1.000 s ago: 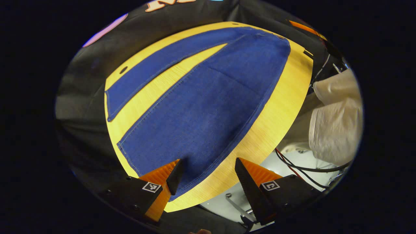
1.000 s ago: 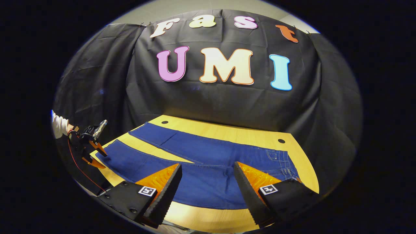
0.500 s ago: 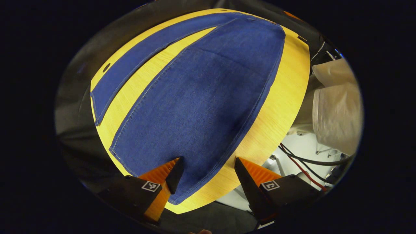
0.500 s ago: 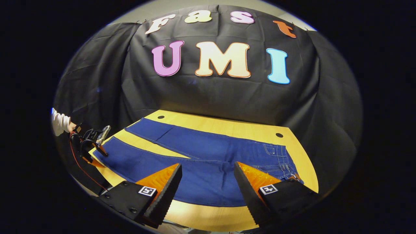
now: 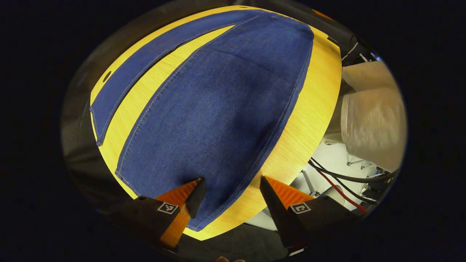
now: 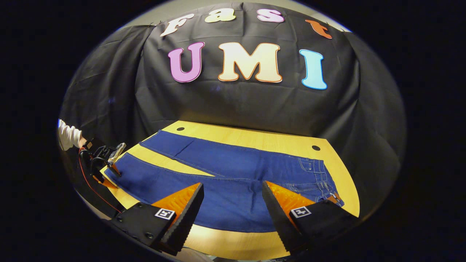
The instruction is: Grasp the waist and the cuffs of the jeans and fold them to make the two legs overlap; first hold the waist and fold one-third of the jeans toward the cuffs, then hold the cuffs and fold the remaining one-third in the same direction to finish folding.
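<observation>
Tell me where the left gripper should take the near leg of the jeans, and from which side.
Take the near leg at its cuff corner, which lies flat by the table edge. The open left gripper is best slid in low from off that edge, one finger under the hem, since the denim lies flat.

A recording booth, not a home.
I see black cloth draped as the wall behind a bare wooden table (two cable holes in it), and loose cables trailing past its edge.
</observation>
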{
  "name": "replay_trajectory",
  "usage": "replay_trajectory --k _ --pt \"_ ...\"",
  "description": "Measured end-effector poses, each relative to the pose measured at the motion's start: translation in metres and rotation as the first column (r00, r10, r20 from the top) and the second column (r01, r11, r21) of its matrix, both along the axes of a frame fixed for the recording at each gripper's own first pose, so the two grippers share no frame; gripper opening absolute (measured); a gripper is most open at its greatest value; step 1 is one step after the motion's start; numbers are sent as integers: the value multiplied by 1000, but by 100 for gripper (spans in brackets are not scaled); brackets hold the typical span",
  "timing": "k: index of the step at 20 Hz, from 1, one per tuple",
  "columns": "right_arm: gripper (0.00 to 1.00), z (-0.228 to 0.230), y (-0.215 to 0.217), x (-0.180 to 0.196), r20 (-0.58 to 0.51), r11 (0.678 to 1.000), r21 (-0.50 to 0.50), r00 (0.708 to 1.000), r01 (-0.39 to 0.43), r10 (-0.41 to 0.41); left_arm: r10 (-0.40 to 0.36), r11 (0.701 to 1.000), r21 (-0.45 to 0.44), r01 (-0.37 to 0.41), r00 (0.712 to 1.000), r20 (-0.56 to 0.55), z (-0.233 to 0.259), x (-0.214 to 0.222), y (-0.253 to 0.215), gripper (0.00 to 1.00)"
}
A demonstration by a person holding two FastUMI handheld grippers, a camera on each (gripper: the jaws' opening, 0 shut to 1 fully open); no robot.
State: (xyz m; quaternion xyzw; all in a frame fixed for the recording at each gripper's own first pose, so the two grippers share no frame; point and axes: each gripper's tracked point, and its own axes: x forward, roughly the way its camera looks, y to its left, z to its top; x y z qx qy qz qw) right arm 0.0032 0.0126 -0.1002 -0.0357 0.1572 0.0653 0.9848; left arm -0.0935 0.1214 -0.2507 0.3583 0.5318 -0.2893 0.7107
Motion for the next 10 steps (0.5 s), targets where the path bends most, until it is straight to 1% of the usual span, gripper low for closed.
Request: replay_trajectory --k 1,2,3,4,6,7,8,9,10 --pt "99 0 -1 -1 2 1000 6 1000 4 -4 2 1000 3 -2 1000 -1 0 0 3 93" --pt "99 1 -1 -2 4 1000 12 1000 7 -7 4 1000 6 -4 1000 -1 -1 2 3 88" --pt "99 1 -1 -2 7 1000 14 1000 12 -12 7 1000 12 -6 1000 -4 0 0 3 79" --pt "99 1 -1 -1 8 1000 13 1000 16 -16 3 1000 20 -3 1000 -8 1 1 4 73" --pt "99 1 -2 -2 8 1000 10 1000 20 -20 -18 999 35 19 1000 -18 1 1 3 53" --pt "99 -1 -3 -2 6 1000 7 1000 21 -21 -31 999 41 31 999 -22 -1 1 3 40" --pt "99 -1 -3 -3 5 1000 4 1000 19 -19 -44 998 47 45 999 -22 0 3 3 35" --pt "99 -3 -3 -2 -1 1000 -3 1000 12 -12 -48 998 44 49 999 -21 2 4 1 17" --pt "99 -6 -5 -2 -13 1000 -18 1000 2 -3 -43 998 42 44 999 -34 2 3 0 11"
